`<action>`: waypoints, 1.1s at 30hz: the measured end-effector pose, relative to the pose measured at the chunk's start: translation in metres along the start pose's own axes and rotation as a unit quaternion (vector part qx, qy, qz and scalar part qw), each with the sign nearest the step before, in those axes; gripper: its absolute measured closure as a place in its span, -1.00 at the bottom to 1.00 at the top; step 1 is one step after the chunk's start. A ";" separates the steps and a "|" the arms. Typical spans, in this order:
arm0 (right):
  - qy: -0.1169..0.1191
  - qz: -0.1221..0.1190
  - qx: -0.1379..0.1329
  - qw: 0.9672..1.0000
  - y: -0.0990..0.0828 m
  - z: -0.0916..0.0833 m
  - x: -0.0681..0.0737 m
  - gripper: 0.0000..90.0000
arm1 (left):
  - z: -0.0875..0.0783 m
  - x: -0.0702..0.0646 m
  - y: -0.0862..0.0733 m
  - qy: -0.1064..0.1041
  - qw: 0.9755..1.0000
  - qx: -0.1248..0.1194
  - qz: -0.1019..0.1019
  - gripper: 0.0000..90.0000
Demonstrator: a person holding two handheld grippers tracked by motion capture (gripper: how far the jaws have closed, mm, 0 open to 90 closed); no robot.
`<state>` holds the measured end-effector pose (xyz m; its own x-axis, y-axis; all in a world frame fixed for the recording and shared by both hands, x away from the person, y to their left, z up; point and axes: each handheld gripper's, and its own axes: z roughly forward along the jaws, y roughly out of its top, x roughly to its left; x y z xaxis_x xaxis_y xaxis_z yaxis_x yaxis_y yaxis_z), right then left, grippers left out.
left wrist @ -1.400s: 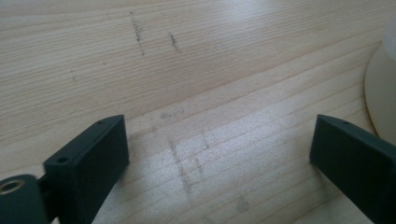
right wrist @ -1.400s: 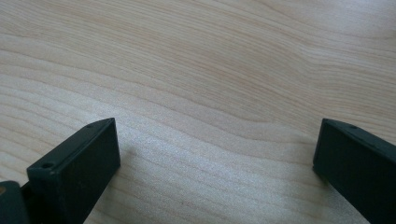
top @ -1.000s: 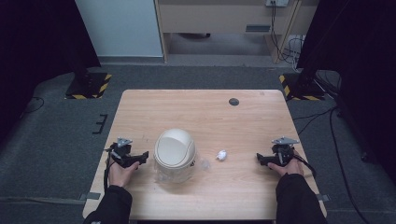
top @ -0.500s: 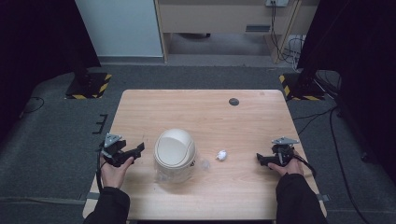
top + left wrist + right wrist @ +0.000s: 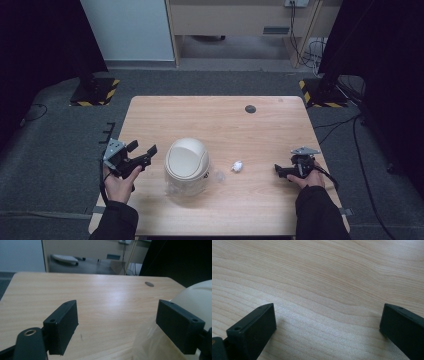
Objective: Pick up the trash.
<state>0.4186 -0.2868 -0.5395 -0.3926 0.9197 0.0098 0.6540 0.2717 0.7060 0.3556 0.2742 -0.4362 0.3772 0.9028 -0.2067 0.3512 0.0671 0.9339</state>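
Note:
A cream dome-topped bin (image 5: 186, 157) stands on the wooden table (image 5: 220, 122), left of centre, with clear plastic (image 5: 186, 189) around its base. A small crumpled white paper ball (image 5: 237, 166) lies to its right. My left gripper (image 5: 142, 148) is held at the table's left edge, open, its jaws pointing right toward the bin. In the left gripper view the gripper (image 5: 120, 325) holds nothing, and the bin (image 5: 197, 297) sits just behind its right jaw. My right gripper (image 5: 278, 171) rests near the table's right edge, pointing left. It stands open (image 5: 328, 327) over bare wood.
A dark round hole (image 5: 250, 109) marks the table's far side. Grey carpet surrounds the table. A light cabinet (image 5: 235, 17) and cables (image 5: 300, 45) stand beyond it, and stand bases with yellow-black tape (image 5: 95, 92) sit at both far corners.
My left gripper has moved left to the table's edge and lifted a little, away from the bin. The right gripper, bin and paper ball have stayed put.

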 end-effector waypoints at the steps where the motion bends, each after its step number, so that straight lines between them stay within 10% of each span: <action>1: 0.000 0.000 0.000 1.000 0.000 0.000 0.000 -0.98 | -0.002 -0.003 0.003 -0.004 1.000 -0.007 0.003 -0.61; 15: 0.001 -0.001 0.000 1.000 0.000 0.000 0.000 -0.98 | -0.011 -0.037 0.016 -0.065 0.997 -0.009 0.044 -0.60; 33: 0.001 -0.001 0.000 1.000 0.000 0.000 0.000 -0.98 | 0.000 -0.052 0.003 -0.083 0.993 0.036 0.076 -0.64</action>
<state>0.4185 -0.2867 -0.5396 -0.3954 0.9185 0.0093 0.6531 0.2740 0.7059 0.3367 0.2272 -0.4226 0.5638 0.8178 -0.1159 0.3381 -0.1005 0.9357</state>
